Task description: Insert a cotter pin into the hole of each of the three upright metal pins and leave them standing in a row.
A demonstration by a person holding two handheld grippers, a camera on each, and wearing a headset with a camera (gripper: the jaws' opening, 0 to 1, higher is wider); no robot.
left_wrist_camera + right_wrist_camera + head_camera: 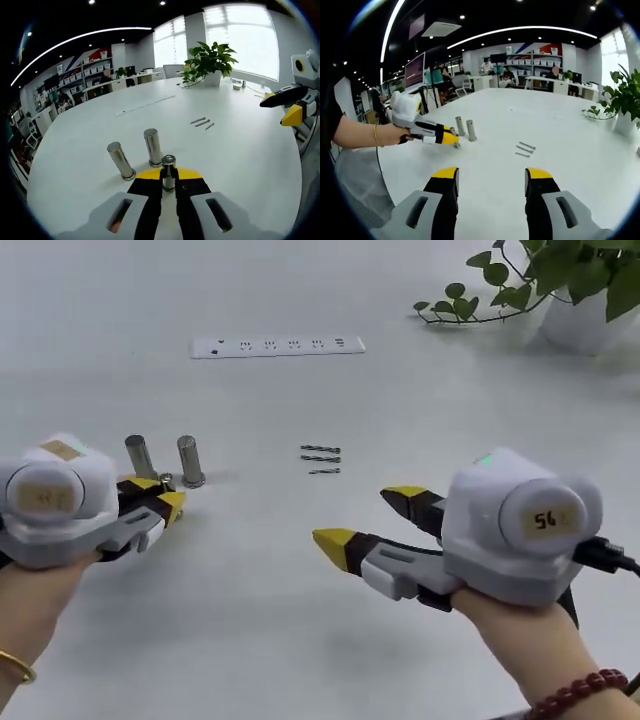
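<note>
Standing upright between the narrow, pinched jaws of the left gripper [168, 176] is one metal pin, the clamped pin [168, 170]; its round, shiny top rises just above the yellow tips. Just beyond the clamped pin, and a little to its left in the left gripper view, the two free metal pins [152, 146] stand upright on the white table [250, 640], side by side, close together but apart. To the right of the clamped pin and well apart from it, the three cotter pins [320, 458] lie flat on the table, parallel to each other in a short stack. Farther right of the clamped pin and nearer the person, the right gripper [370, 515] hangs just over the table with its jaws spread wide, bare tabletop showing between them in the right gripper view. Well beyond the clamped pin lies a white power strip [278, 345]. Far beyond it to the right stands a potted plant [560, 280].
</note>
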